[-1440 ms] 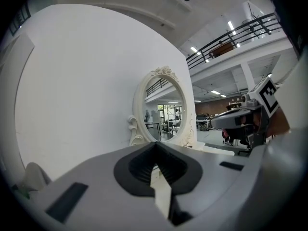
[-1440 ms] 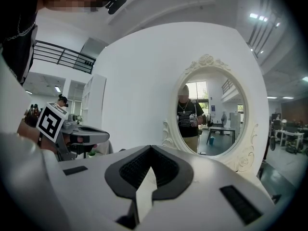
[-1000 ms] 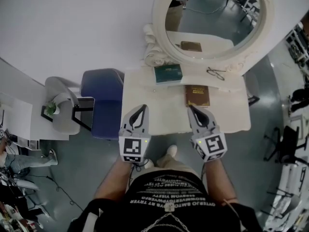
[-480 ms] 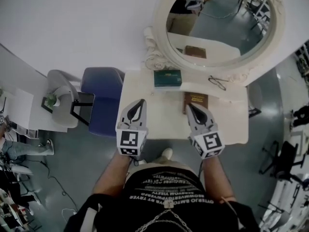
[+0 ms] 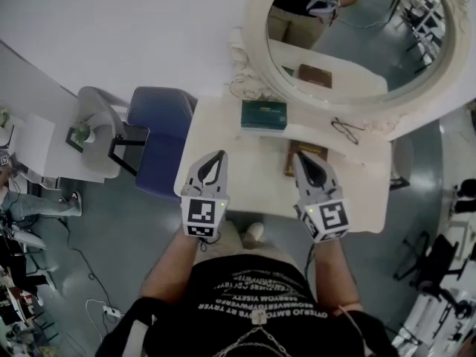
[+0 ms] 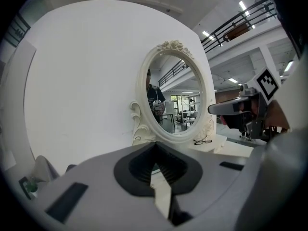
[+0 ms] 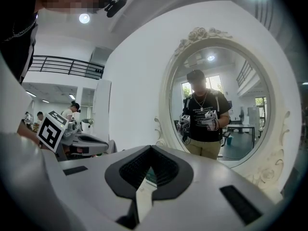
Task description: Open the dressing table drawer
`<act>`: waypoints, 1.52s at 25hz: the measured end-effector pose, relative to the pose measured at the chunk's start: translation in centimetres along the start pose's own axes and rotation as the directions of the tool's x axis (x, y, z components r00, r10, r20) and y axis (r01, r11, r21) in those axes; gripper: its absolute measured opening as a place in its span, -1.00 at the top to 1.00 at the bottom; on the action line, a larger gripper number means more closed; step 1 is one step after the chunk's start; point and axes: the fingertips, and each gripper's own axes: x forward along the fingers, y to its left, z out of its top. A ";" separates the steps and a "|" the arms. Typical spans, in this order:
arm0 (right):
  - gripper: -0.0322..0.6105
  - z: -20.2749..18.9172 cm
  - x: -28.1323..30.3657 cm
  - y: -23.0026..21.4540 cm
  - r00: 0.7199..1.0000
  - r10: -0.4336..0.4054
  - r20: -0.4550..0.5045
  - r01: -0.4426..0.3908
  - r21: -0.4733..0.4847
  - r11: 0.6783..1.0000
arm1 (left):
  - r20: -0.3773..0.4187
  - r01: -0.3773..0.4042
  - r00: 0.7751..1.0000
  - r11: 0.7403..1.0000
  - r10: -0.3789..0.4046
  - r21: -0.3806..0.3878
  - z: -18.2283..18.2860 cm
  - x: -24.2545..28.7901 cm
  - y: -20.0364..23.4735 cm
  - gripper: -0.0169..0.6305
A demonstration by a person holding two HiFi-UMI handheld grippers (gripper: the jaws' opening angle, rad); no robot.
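Note:
The cream dressing table (image 5: 217, 129) stands against the wall under an oval mirror (image 5: 357, 43). Its drawer is hidden below the top in every view. My left gripper (image 5: 219, 155) is shut and empty above the front left of the top. My right gripper (image 5: 297, 158) is also shut and empty, its tip over the left edge of a brown book (image 5: 311, 161). In the left gripper view the closed left gripper (image 6: 155, 146) points at the mirror (image 6: 175, 100). In the right gripper view the closed right gripper (image 7: 151, 148) faces the mirror (image 7: 219, 109), which reflects the person.
A green book (image 5: 264, 114) lies at the back of the table top and a pair of glasses (image 5: 347, 130) at the back right. A blue chair (image 5: 160, 136) stands to the left, with a white chair (image 5: 97, 136) and a small plant (image 5: 80, 134) beyond it.
Both grippers have moved a little farther over the table top toward the mirror. The right tip now overlaps the brown book. The mirror now reflects the person's grippers.

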 end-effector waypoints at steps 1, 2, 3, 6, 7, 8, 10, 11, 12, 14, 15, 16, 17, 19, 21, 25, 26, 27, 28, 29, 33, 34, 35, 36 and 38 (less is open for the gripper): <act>0.89 -0.3 0.3 -0.1 1.000 -0.001 -0.003 0.001 0.007 1.000 | -0.009 0.000 1.000 1.000 0.000 0.000 -0.6 0.2 -0.1 0.94; 0.89 -0.7 0.5 -0.3 1.000 -0.003 -0.008 0.003 0.008 1.000 | -0.019 0.001 1.000 1.000 -0.001 0.000 -1.2 0.5 -0.1 0.94; 0.89 -1.1 0.8 -0.4 1.000 -0.005 -0.012 0.005 0.007 1.000 | -0.029 0.002 1.000 1.000 -0.002 0.000 -1.8 0.7 -0.1 0.94; 0.89 -2.4 1.4 -0.6 1.000 -0.008 -0.023 0.008 0.011 1.000 | -0.050 0.014 0.999 1.000 -0.014 -0.001 -3.4 1.6 -0.2 0.94; 0.89 -2.8 1.7 -0.7 1.000 -0.009 -0.027 0.009 0.009 1.000 | -0.057 0.021 0.998 1.000 -0.021 -0.003 -4.0 1.9 -0.4 0.94; 0.89 -3.1 1.9 -0.6 1.000 -0.008 -0.028 0.009 0.007 1.000 | -0.066 0.029 0.997 1.000 -0.029 -0.004 -4.6 2.2 -0.5 0.94; 0.89 -3.7 2.4 -0.7 0.999 -0.015 -0.030 0.016 0.016 1.000 | -0.086 0.049 0.995 0.999 -0.049 -0.005 -5.9 3.0 -0.9 0.94; 0.89 -4.0 2.6 -0.7 0.999 -0.022 -0.033 0.022 0.025 0.999 | -0.097 0.058 0.994 0.998 -0.058 -0.006 -6.5 3.5 -1.1 0.94; 0.89 -4.2 2.8 -0.8 0.999 -0.026 -0.035 0.027 0.033 0.999 | -0.105 0.065 0.992 0.998 -0.065 -0.008 -7.0 3.9 -1.2 0.94; 0.89 -4.6 3.4 -0.6 0.999 -0.023 -0.039 0.025 0.053 0.998 | -0.120 0.073 0.990 0.997 -0.074 -0.012 -7.9 4.8 -1.1 0.94; 0.89 -4.8 3.8 -0.5 0.999 -0.020 -0.041 0.023 0.061 0.998 | -0.127 0.076 0.989 0.997 -0.077 -0.014 -8.3 5.3 -1.1 0.94; 0.89 -5.1 4.1 -0.6 0.999 -0.020 -0.044 0.022 0.062 0.998 | -0.135 0.080 0.988 0.997 -0.081 -0.016 -8.7 5.7 -1.0 0.94; 0.89 -5.4 4.4 -0.7 0.999 -0.021 -0.046 0.024 0.060 0.998 | -0.142 0.085 0.986 0.996 -0.086 -0.019 -9.1 6.1 -1.0 0.94; 0.89 -5.6 5.0 -0.9 0.998 -0.027 -0.048 0.030 0.058 0.998 | -0.159 0.094 0.983 0.995 -0.096 -0.024 -10.0 6.9 -0.9 0.94; 0.89 -5.7 5.5 -0.9 0.998 -0.030 -0.052 0.033 0.065 0.997 | -0.174 0.097 0.980 0.995 -0.100 -0.028 -10.9 7.7 -0.7 0.94; 0.89 -5.8 6.3 -0.8 0.998 -0.025 -0.061 0.030 0.082 0.996 | -0.206 0.088 0.974 0.995 -0.095 -0.042 -13.0 9.2 -0.4 0.94; 0.89 -5.9 6.5 -0.8 0.998 -0.024 -0.064 0.029 0.085 0.996 | -0.215 0.086 0.972 0.995 -0.094 -0.048 -13.5 9.6 -0.3 0.94; 0.89 -6.0 6.7 -0.8 0.997 -0.023 -0.067 0.029 0.088 0.996 | -0.225 0.083 0.970 0.995 -0.094 -0.058 -14.1 10.0 -0.2 0.94; 0.89 -6.1 6.9 -0.8 0.997 -0.023 -0.070 0.029 0.086 0.996 | -0.236 0.081 0.967 0.994 -0.096 -0.073 -14.6 10.4 -0.1 0.94; 0.89 -6.2 7.1 -0.9 0.997 -0.024 -0.073 0.030 0.081 0.996 | -0.246 0.080 0.964 0.993 -0.101 -0.092 -15.1 10.9 -0.1 0.94; 0.89 -6.9 7.6 -1.3 0.996 -0.033 -0.088 0.040 0.083 0.996 | -0.294 0.081 0.949 0.991 -0.110 -0.110 -17.3 13.0 0.2 0.93; 0.89 -6.9 7.8 -1.3 0.995 -0.032 -0.089 0.040 0.088 0.995 | -0.306 0.081 0.946 0.991 -0.111 -0.108 -17.8 13.5 0.3 0.93; 0.89 -7.0 8.0 -1.3 0.995 -0.031 -0.092 0.039 0.094 0.995 | -0.315 0.083 0.942 0.991 -0.113 -0.107 -18.2 13.9 0.3 0.93; 0.89 -7.1 8.2 -1.3 0.995 -0.029 -0.096 0.039 0.102 0.994 | -0.323 0.086 0.939 0.991 -0.116 -0.106 -18.6 14.3 0.3 0.93; 0.89 -7.5 8.5 -1.4 0.994 -0.028 -0.105 0.040 0.106 0.994 | -0.343 0.095 0.930 0.989 -0.129 -0.115 -19.6 14.9 0.0 0.93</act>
